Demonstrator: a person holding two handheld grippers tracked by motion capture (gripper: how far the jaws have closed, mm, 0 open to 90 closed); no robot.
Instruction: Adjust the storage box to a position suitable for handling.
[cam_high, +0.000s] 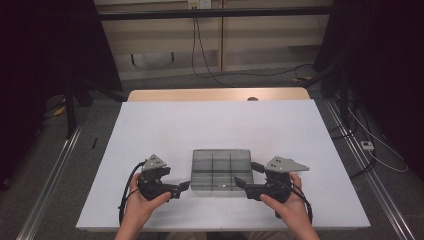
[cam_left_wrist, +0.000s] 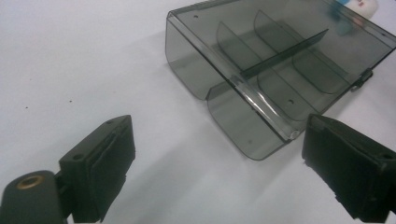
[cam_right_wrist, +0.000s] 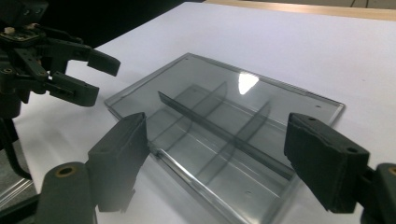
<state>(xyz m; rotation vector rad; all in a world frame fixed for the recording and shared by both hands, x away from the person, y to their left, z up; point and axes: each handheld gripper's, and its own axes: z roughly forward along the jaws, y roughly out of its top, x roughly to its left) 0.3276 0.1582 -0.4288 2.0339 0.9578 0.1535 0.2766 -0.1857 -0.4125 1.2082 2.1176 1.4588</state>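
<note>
A smoky transparent compartment box (cam_high: 220, 171) lies with its lid down on the white counter (cam_high: 165, 125), at about 6 o'clock on the sheet, near the person's edge, with cross dividers splitting it into small cells that look empty. The left claw (cam_high: 186, 186) sits just off the box's near-left corner at 9 o'clock from it, jaws spread and nothing between them; in the left gripper view (cam_left_wrist: 215, 158) the box's corner is ahead of the pads, apart from them. The right claw (cam_high: 246, 175) flanks the box at 3 o'clock, also spread, and in the right gripper view (cam_right_wrist: 219, 163) its pads bracket the near edge of the box without pressing on it. The step in hand looks like the pause between letting go and taking hold (both claws stand free of the box). A next move would likely call for one claw to steady the base while the other finds the small latch at the lid's edge (cam_left_wrist: 362, 80), which needs a fine, level approach since the smooth plastic may slide. No brand, label or readable writing shows on the box or claws.
</note>
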